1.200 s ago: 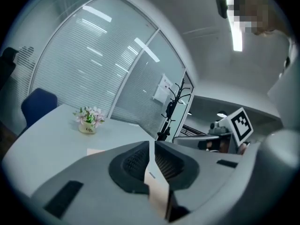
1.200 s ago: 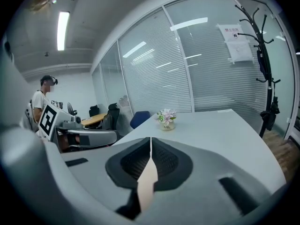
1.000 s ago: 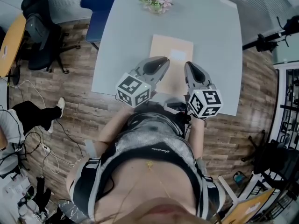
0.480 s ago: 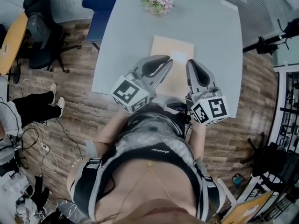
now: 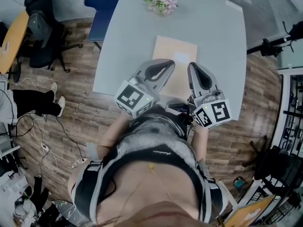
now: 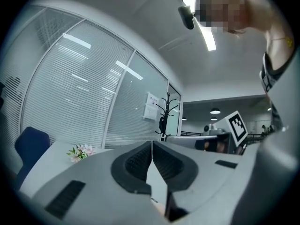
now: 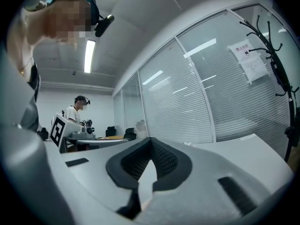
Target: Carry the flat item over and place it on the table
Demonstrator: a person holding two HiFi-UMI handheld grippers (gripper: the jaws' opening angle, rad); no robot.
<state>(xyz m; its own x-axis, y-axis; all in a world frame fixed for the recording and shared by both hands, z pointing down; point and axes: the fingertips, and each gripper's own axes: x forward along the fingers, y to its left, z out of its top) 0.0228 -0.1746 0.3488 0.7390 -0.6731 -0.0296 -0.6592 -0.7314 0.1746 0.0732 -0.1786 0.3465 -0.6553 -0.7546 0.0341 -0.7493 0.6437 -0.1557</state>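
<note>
Left gripper (image 5: 166, 64), smooth grey moulded shell with ribbed black pads, is pointing level over the near table edge. Its jaws are meeting tip to tip with nothing between them. Right gripper (image 5: 193, 67), same build, is sitting just beside it, jaws pressed together and also empty. The tan flat rectangular item (image 5: 173, 48) with a pale label is lying flat on the smooth pale grey table (image 5: 128, 37), its near end hiding behind both grippers. A small pink flower bunch (image 5: 161, 1) is standing at the far edge.
</note>
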